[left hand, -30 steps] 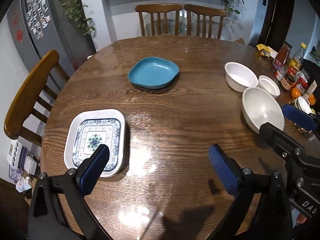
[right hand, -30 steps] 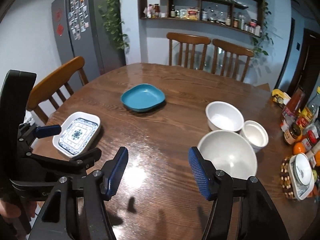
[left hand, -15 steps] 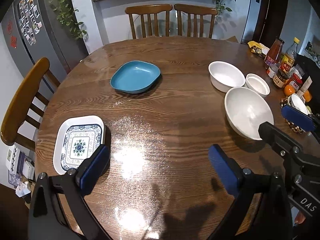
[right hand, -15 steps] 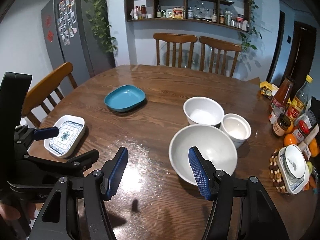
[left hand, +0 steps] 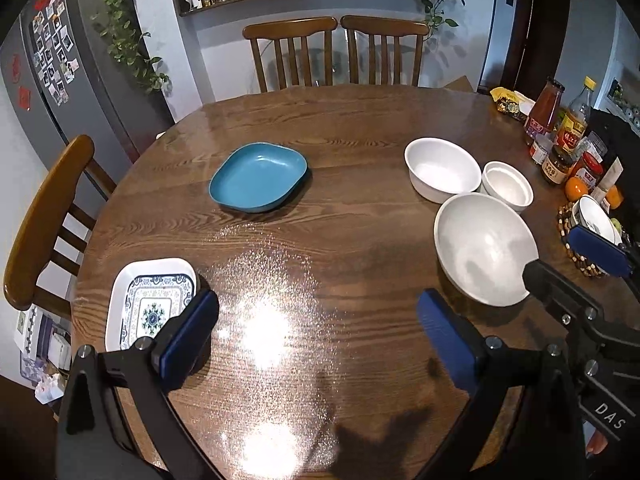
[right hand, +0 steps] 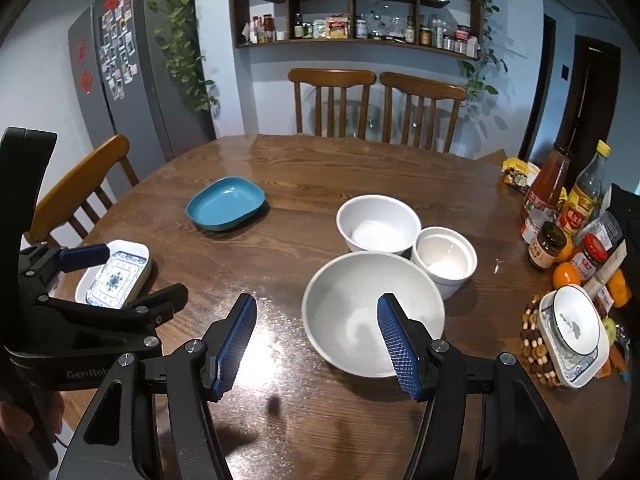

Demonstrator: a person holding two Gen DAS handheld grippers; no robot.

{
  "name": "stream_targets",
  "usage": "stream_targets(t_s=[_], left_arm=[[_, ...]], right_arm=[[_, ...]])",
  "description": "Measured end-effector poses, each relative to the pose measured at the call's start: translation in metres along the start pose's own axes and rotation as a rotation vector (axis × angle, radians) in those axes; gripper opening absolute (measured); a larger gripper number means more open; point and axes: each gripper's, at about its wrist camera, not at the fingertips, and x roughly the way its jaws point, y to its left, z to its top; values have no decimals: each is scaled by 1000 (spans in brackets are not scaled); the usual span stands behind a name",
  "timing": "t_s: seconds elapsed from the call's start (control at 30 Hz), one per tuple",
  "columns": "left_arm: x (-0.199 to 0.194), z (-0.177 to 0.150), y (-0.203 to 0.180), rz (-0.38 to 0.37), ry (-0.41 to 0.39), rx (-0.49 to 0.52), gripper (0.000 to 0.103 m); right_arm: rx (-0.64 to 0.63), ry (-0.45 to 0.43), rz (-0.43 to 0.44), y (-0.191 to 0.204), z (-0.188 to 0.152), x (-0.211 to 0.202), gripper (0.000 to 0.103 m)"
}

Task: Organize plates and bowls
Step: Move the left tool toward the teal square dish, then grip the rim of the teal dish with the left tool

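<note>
Nearer now: large bowl (right hand: 372,312), seemingly beneath right hand-held gripper (right hand: 316,340).

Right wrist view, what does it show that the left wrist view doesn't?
Only the right wrist view shows the whole tall wall shelf and the left gripper from the side, its jaws apart. Only the left wrist view shows the floor clutter beyond the table edge. Both show the blue plate, patterned plate, three white bowls including the large bowl, and the right gripper, open.
</note>
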Motion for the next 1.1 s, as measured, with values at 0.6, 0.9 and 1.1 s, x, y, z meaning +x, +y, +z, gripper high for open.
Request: stream_targets(t_s=[0.6, 0.9, 1.1], left_arm=[[30, 24, 36, 39, 47, -95, 100], [105, 53, 92, 131, 139, -277, 99], [156, 74, 115, 192, 198, -332, 99]], right_arm=[[33, 20, -6, 2, 12, 21, 64], [38, 61, 0, 13, 13, 43, 64], [30, 98, -15, 19, 13, 58, 64]])
